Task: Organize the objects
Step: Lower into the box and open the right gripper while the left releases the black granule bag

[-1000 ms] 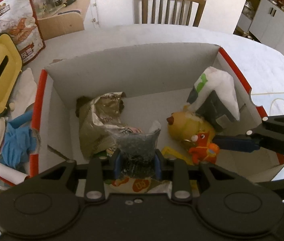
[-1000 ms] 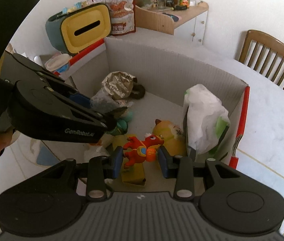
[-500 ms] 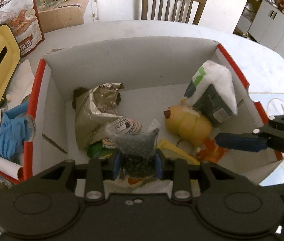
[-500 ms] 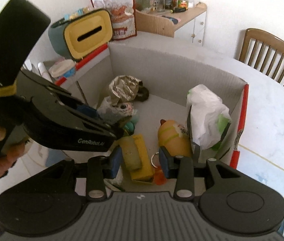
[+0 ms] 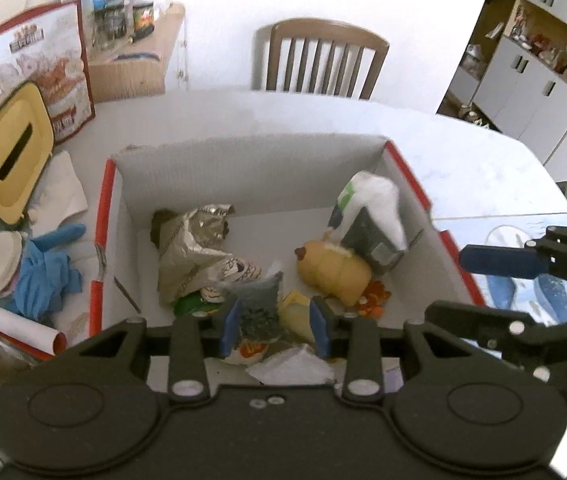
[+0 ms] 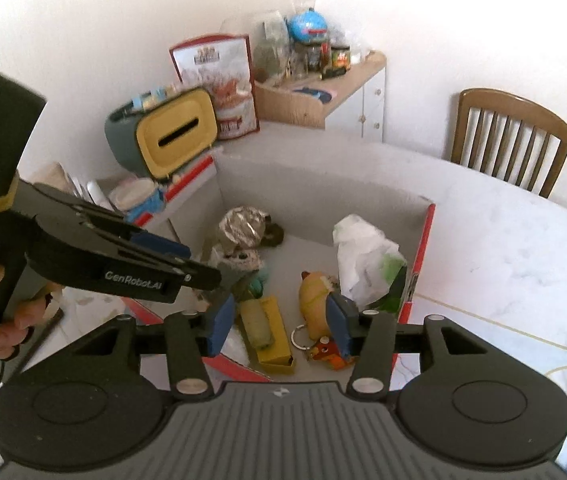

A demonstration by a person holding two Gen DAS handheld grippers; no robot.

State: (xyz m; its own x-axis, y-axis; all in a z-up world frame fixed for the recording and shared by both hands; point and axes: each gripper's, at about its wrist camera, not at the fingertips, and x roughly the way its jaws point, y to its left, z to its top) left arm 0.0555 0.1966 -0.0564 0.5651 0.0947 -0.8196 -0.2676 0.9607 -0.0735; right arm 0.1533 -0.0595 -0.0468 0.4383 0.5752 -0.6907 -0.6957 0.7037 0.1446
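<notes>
Two views, one moment. Left wrist view: the left gripper (image 5: 275, 326) hangs over the near edge of the box (image 5: 251, 172), jaws spread. A clear bag of dark grains (image 5: 261, 308) sits between the pads, against the left one; whether it is loose or caught there cannot be told. Inside the box lie a foil pouch (image 5: 191, 248), a yellow plush (image 5: 333, 266), a white bag (image 5: 371, 208) and an orange toy (image 5: 375, 300). The right gripper's blue pad (image 5: 499, 260) shows beyond the right wall.

Right wrist view: the right gripper (image 6: 279, 320) is spread and empty above the box; the orange toy (image 6: 329, 350) rests on the floor beside a key ring (image 6: 299, 338) and a yellow block (image 6: 271, 338). Judged stage: most items already boxed, the grain bag last. Gloves (image 5: 47, 276) and a tissue holder (image 5: 7, 168) stand outside; whether they belong to the task is unclear.
</notes>
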